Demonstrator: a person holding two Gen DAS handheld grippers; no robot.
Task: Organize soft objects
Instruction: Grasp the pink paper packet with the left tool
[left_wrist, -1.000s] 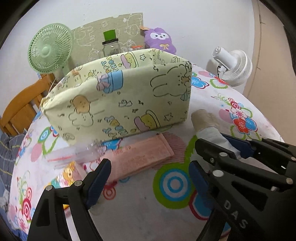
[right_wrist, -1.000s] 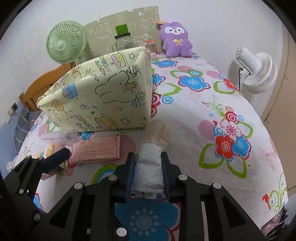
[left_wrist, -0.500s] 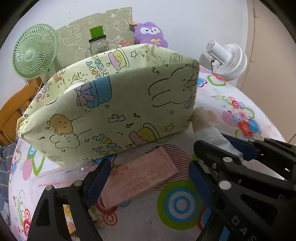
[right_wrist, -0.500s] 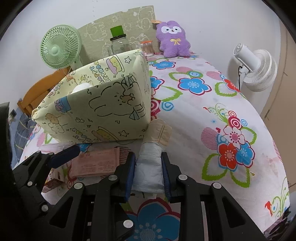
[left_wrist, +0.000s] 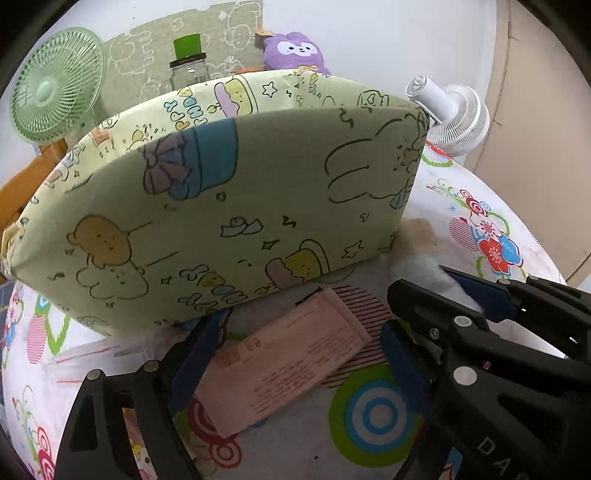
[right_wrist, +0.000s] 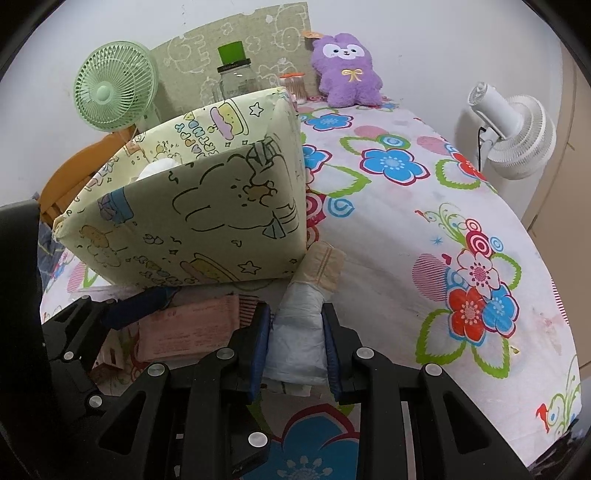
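Premises: a domestic room, judged a lived-in home rather than a workplace. Evidence: the counter (right_wrist: 388, 221) is covered with a cloth printed in bright flowers. On it stands a fabric storage bin (right_wrist: 192, 218) with cartoon animal print. Behind the bin, against the plain white wall, sit a purple plush toy (right_wrist: 345, 70), a glass jar with a green lid (right_wrist: 234, 74) and a small green desk fan (right_wrist: 110, 86). A white fan (right_wrist: 517, 136) stands right of the bin, beyond the counter edge. A wooden chair (right_wrist: 81, 162) shows left of the bin.
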